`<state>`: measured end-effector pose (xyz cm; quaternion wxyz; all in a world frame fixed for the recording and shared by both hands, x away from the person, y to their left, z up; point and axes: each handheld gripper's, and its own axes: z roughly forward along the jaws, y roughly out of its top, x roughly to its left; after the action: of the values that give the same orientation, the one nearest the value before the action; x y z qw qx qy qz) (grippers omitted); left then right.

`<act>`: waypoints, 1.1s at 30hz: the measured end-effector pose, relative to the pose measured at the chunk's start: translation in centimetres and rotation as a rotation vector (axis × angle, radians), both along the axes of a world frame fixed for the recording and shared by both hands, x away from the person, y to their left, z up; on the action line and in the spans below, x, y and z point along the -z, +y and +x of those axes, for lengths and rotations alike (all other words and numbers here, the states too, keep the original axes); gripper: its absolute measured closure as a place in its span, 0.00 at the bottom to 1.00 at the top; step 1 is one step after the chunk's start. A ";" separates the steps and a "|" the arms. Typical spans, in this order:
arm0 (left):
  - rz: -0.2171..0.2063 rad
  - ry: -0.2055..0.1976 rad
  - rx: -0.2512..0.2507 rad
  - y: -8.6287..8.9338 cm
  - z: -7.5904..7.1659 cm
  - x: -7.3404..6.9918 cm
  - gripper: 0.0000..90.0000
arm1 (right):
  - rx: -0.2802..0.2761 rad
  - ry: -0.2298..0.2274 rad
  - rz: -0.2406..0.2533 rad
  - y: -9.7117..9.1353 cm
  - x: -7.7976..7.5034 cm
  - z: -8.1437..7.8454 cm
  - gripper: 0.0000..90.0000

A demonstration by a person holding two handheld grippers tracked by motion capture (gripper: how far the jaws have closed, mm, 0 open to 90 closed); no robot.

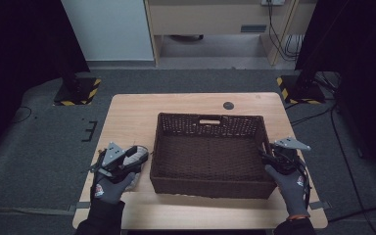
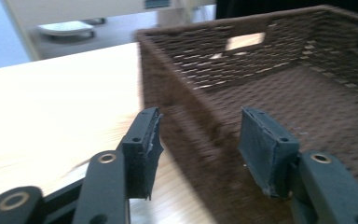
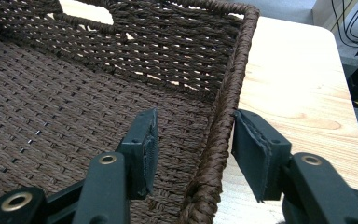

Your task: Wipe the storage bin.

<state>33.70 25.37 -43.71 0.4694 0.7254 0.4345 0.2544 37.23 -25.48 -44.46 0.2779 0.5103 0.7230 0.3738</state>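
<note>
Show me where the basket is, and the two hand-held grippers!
basket (image 1: pixel 210 188), high view, on its near wall.
left hand-held gripper (image 2: pixel 198 140), left gripper view, midway between its two pads.
right hand-held gripper (image 3: pixel 193 144), right gripper view, midway between its pads, astride the basket's wall.

One wicker basket, one table, two claws: left claw, right claw.

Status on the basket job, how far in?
Done: the basket sits empty on the table. In hand: the left tool and the right tool each straddle a side wall, jaws open, not clamped. Left: closing on the walls and moving the basket, probably.
</note>
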 end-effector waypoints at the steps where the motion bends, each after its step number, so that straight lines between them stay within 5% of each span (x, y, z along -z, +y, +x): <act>1: 0.002 0.001 -0.018 0.6 0.0 0.2 0.49 | 0.002 0.000 0.001 0.0 0.0 0.0 0.57; 10: 0.031 0.067 -0.087 3.9 -0.5 2.6 0.41 | -0.002 0.028 -0.056 0.4 1.0 0.5 0.58; 14: 0.039 0.103 -0.076 3.8 0.0 3.9 0.37 | -0.004 0.023 -0.048 0.3 1.0 0.4 0.58; 18: 0.115 0.152 -0.071 3.5 0.3 5.4 0.37 | -0.002 0.022 -0.045 0.3 1.0 0.4 0.57; 28: 0.189 0.229 -0.078 3.2 1.4 7.8 0.35 | -0.006 0.026 -0.042 0.2 1.0 0.4 0.56; 33: 0.209 0.232 -0.075 3.1 1.8 8.4 0.36 | -0.006 0.030 -0.039 0.3 1.1 0.4 0.56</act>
<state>35.50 28.49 -52.07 0.3283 0.7779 0.4840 0.2301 37.63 -25.22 -45.52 0.2758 0.5082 0.7357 0.3528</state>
